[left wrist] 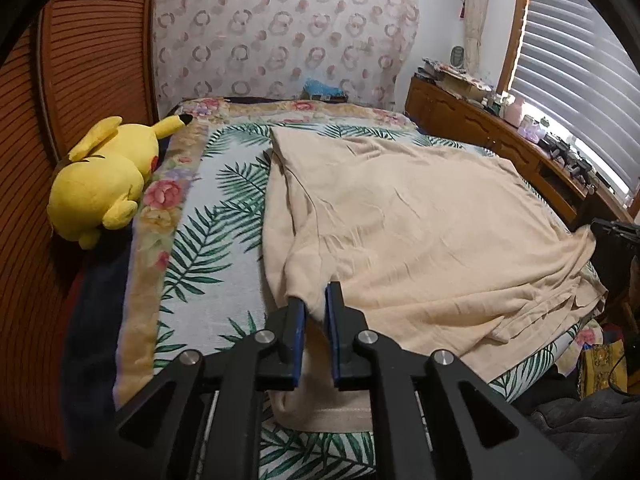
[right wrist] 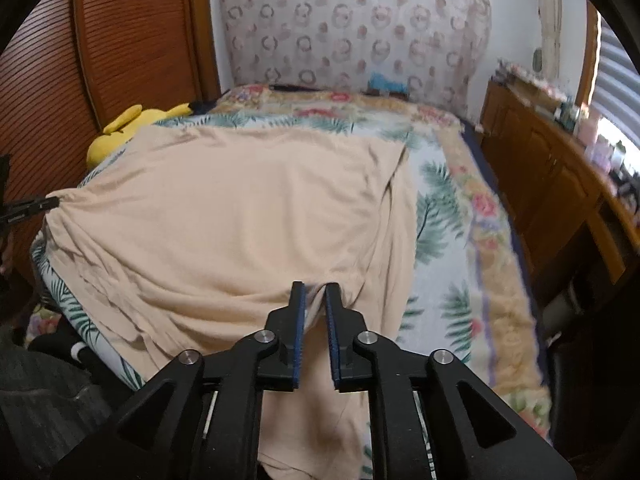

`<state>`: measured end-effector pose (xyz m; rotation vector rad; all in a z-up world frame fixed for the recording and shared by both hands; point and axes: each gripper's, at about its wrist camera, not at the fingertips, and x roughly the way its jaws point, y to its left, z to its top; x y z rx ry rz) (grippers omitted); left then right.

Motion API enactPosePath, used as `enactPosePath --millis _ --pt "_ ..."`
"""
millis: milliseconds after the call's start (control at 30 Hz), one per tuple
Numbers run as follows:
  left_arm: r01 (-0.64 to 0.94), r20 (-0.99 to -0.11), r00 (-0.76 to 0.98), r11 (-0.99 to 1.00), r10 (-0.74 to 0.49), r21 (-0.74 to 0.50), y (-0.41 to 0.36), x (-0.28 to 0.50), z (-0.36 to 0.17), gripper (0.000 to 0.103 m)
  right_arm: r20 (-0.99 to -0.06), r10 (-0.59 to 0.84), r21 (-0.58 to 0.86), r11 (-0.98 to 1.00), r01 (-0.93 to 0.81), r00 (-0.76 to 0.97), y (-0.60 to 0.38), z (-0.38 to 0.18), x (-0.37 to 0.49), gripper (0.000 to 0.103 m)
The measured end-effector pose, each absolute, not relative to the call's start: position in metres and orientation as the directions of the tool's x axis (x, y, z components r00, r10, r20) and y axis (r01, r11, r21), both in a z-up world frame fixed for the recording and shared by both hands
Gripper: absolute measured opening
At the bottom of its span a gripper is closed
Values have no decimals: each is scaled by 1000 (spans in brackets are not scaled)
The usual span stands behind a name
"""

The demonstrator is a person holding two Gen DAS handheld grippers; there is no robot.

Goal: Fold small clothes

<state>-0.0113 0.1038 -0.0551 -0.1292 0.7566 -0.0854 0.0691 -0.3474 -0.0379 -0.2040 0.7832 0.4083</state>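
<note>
Beige garment (left wrist: 420,232) spread on palm-print bedspread (left wrist: 208,240); near corners clamped by left gripper (left wrist: 316,296) and right gripper (right wrist: 315,294); Pikachu plush (left wrist: 100,184) at 10 o'clock.

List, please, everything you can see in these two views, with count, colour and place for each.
garment: one, beige, spread on the bed, near edge lifted by both grippers
bedspread: one, white with green palm leaves and a floral border, covering the bed
plush toy: one, yellow, at the bed's left edge by the wardrobe
wardrobe door: one, brown, slatted, left of the bed
curtain: one, pale with ring pattern, behind the bed
sideboard: one, brown wood, cluttered top, under the window
blinds: one set, white, right
left gripper: black, blue pads, pinching the garment
right gripper: black, blue pads, pinching the garment
</note>
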Motion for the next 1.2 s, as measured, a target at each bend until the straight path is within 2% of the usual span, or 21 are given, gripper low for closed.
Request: enactPosePath --millis 100,167,233,267,467,933,1200 --pt "25 -675 731 991 -106 -129 103 -12 -53 23 -694 272 -71 896 -439 667 -343 -26 71 20" --pt "26 -686 722 994 -95 -111 101 -9 -54 27 -681 278 -75 894 -442 677 -336 -23 76 26" --pt "23 -691 718 995 -83 -97 101 -8 -54 33 -676 291 -65 891 -448 677 -327 -23 84 26" --pt "23 -692 717 995 -84 -96 101 -8 -54 39 -675 299 -61 889 -454 675 -324 -24 87 27" --pt "1 -690 719 994 -79 -112 109 -11 -56 53 -694 333 -43 866 -499 639 -291 -49 114 28" --pt "-66 -734 678 992 -34 -107 118 -7 -83 54 -776 301 -47 849 -527 554 -263 -103 142 28" --pt "-64 -746 665 992 -39 -109 118 -5 -90 54 -765 339 -7 846 -534 548 -269 -105 143 38"
